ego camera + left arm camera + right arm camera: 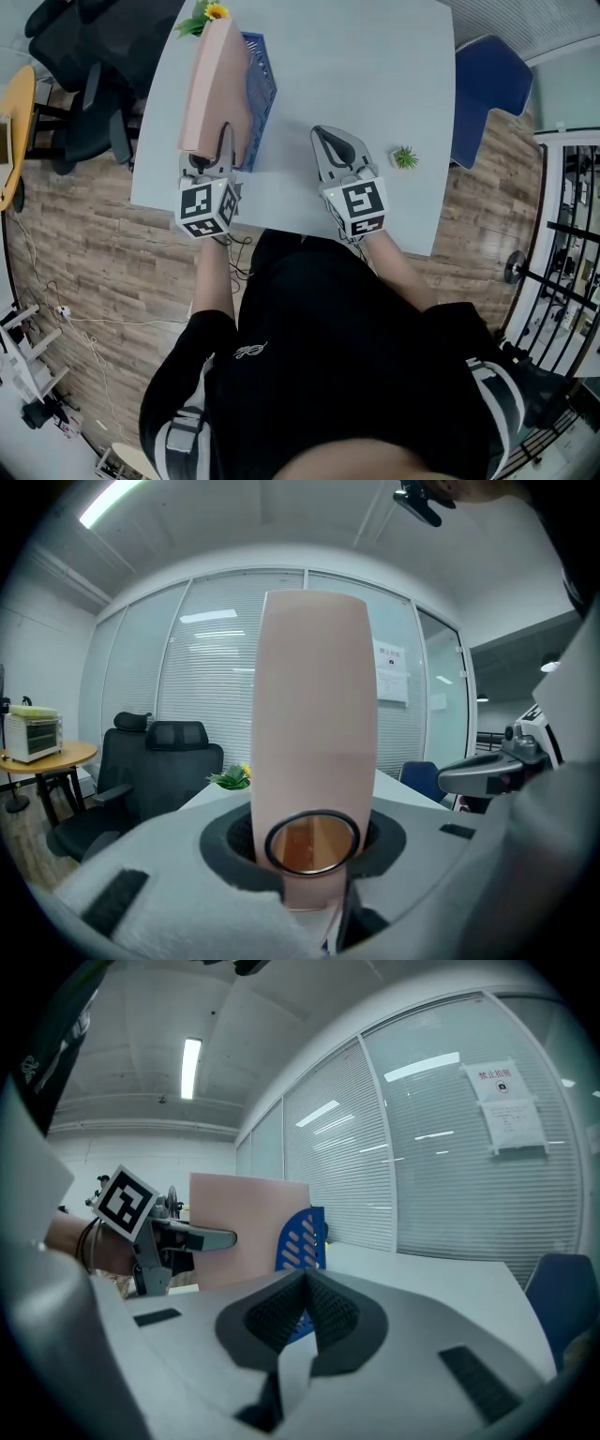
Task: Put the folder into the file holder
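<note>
Table | L gripper fingers pinch folder by file holder | R gripper fingers together, nr plant

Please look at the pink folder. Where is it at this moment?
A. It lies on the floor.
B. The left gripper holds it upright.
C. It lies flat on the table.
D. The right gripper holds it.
B: in the left gripper view the pink folder stands upright between the jaws of the left gripper, which press on it, while the right gripper is closed with nothing in it.
</note>
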`<state>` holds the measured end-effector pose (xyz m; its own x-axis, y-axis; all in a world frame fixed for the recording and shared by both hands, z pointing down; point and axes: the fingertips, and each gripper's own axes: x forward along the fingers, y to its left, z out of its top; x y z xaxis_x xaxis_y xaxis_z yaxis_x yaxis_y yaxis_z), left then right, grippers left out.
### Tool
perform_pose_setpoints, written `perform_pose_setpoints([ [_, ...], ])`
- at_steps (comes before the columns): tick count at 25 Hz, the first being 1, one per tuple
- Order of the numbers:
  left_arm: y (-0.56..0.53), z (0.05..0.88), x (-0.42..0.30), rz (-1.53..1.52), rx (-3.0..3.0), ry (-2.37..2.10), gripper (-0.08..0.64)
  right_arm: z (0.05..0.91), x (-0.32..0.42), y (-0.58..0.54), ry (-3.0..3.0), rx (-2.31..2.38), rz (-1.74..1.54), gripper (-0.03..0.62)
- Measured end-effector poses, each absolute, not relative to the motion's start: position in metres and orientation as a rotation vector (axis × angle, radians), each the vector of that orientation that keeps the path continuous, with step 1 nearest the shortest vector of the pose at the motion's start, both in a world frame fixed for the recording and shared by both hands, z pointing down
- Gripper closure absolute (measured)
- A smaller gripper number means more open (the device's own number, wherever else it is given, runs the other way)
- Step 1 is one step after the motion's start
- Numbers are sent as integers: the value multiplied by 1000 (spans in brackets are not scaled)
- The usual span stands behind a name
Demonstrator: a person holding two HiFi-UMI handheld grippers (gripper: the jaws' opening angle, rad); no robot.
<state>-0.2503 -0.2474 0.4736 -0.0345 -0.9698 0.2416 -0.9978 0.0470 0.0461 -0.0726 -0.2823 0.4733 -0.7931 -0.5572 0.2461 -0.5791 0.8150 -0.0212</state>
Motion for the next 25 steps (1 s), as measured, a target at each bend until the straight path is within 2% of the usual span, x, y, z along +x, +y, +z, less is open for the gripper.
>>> perform_pose_setpoints([
  [25,-246,496,-251,235,2013,-2073,423,480,-71,-278,-2747,903,155,588],
])
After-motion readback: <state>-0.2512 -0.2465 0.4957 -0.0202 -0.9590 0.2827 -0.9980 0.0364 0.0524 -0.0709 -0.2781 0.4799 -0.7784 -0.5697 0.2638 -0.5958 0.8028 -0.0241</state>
